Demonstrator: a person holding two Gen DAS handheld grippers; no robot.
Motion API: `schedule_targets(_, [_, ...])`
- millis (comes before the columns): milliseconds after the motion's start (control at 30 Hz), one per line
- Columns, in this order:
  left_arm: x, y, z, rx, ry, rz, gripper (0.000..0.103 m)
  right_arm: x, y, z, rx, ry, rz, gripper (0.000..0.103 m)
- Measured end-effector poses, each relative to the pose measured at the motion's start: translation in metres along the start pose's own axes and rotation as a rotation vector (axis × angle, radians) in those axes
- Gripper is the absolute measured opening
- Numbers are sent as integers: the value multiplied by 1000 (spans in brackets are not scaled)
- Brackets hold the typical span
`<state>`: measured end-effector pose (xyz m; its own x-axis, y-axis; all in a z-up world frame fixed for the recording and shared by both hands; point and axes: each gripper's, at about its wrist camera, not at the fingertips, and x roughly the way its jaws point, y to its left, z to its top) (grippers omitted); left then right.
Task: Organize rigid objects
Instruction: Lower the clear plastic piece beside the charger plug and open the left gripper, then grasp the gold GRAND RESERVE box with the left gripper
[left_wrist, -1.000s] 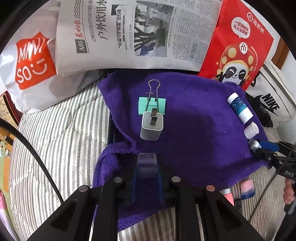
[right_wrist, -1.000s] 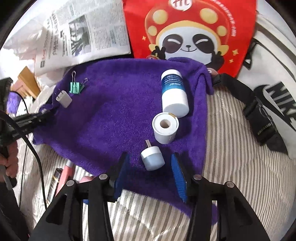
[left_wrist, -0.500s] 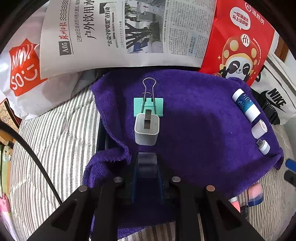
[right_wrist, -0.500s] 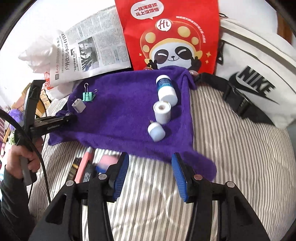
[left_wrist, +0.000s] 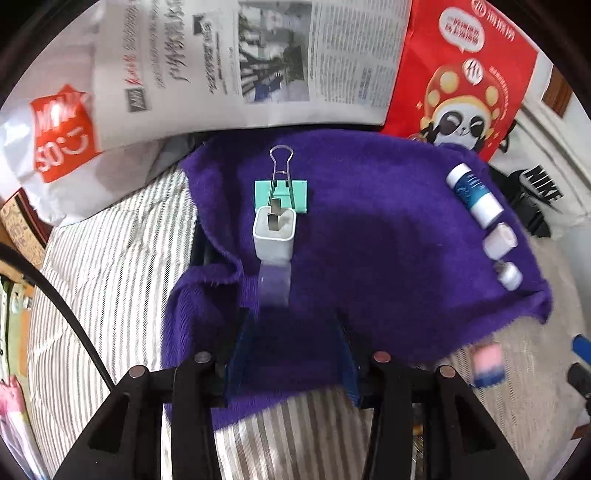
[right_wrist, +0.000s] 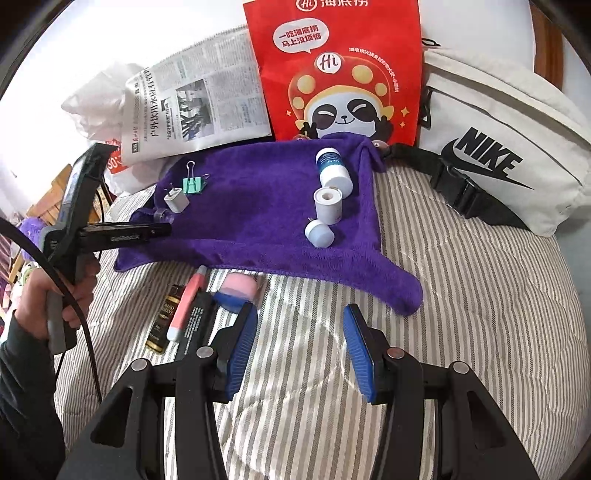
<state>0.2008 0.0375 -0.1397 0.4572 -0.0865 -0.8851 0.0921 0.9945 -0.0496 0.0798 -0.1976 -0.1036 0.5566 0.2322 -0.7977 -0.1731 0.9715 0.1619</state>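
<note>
A purple towel (left_wrist: 369, 240) (right_wrist: 258, 206) lies on the striped bed. On its left stand in a row a green binder clip (left_wrist: 281, 190) (right_wrist: 194, 184), a white plug adapter (left_wrist: 274, 236) (right_wrist: 176, 199) and a small clear piece (left_wrist: 274, 286). On its right lie a blue-and-white bottle (right_wrist: 332, 170) (left_wrist: 474, 194), a white cap (right_wrist: 328, 205) and a small white cap (right_wrist: 319, 232). My left gripper (left_wrist: 290, 349) is open and empty just behind the clear piece. My right gripper (right_wrist: 299, 350) is open and empty over the bed, short of the towel.
A pink-and-blue eraser (right_wrist: 238, 290), a pink pen (right_wrist: 184, 308) and dark small boxes (right_wrist: 164, 317) lie on the bed below the towel. A newspaper (left_wrist: 258, 62), a red panda bag (right_wrist: 340, 70), a Miniso bag (left_wrist: 59, 136) and a white Nike bag (right_wrist: 498, 147) line the back.
My left gripper has opened and let go of the clear piece, which now lies behind the plug adapter. My right gripper has drawn back from the small white cap to over the bed.
</note>
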Motion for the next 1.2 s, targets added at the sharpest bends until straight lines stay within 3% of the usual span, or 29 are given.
schedule_targets(233, [-50,-25,-35,39,-34,-75,41,-12,1,-9,6,-18,0,48])
schedule_targets(433, [-29,-55,-70,85,44,-74,41,-24,1,-15,3,-32,-8,48])
schedule_targets(667, [-22,-60,-78,80,57,-110,41,-33,-2,-23,-7,-44,-28,50])
schedule_targets(933, [-22,-79,-91,178,35,-24,43,-32,-7,-29,-9,-39,-48,50])
schedule_targets(1100, [-24,-74,-91,175,30,-34,43,-25,-10,-31,-1,-22,-40,50])
schedule_targets(1167, [-24,-78,-91,188,24,-35,38,-21,-8,-32,-2,-11,-35,50])
schedule_targets(1200, [-24,-79,-90,188,26,-48,29,-19,-7,-33,-7,-7,-34,50])
